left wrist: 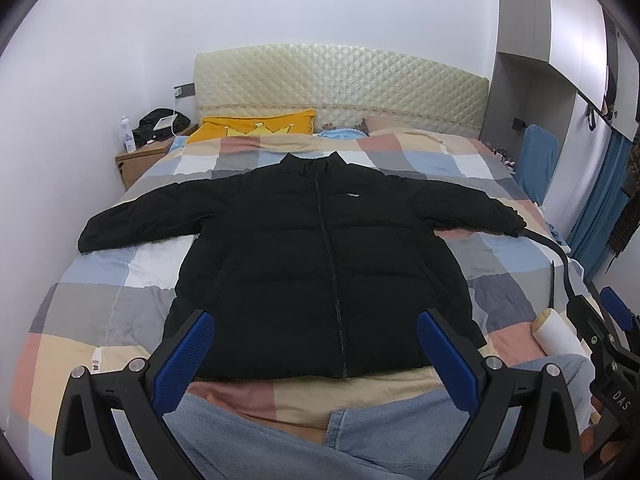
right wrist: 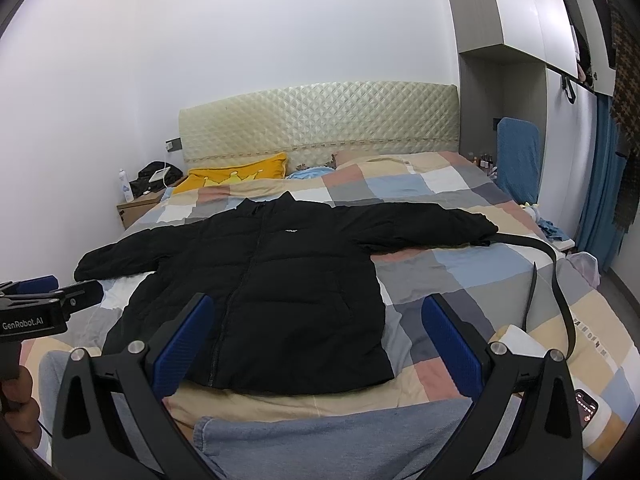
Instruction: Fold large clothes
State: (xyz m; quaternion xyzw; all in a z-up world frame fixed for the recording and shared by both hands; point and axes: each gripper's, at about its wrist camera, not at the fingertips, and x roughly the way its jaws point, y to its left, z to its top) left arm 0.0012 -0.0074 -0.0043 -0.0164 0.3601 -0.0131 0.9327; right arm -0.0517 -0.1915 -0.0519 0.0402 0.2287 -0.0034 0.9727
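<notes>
A black puffer jacket (left wrist: 316,256) lies flat and zipped on the checked bedspread (left wrist: 100,280), front up, collar toward the headboard, both sleeves spread sideways. It also shows in the right wrist view (right wrist: 272,288). My left gripper (left wrist: 316,344) is open and empty, held above the jacket's hem near the bed's foot. My right gripper (right wrist: 316,332) is open and empty, above the hem's right side. The right gripper also shows at the left wrist view's right edge (left wrist: 608,320), and the left gripper at the right wrist view's left edge (right wrist: 48,292).
A black belt (right wrist: 556,280) curls on the bed by the right sleeve. A white roll (left wrist: 556,332) and a phone (right wrist: 586,406) lie at the near right. Grey-blue trousers (right wrist: 328,436) lie below the hem. A yellow pillow (left wrist: 256,124), a headboard, a nightstand (left wrist: 140,160) and a wardrobe (right wrist: 520,20) stand around.
</notes>
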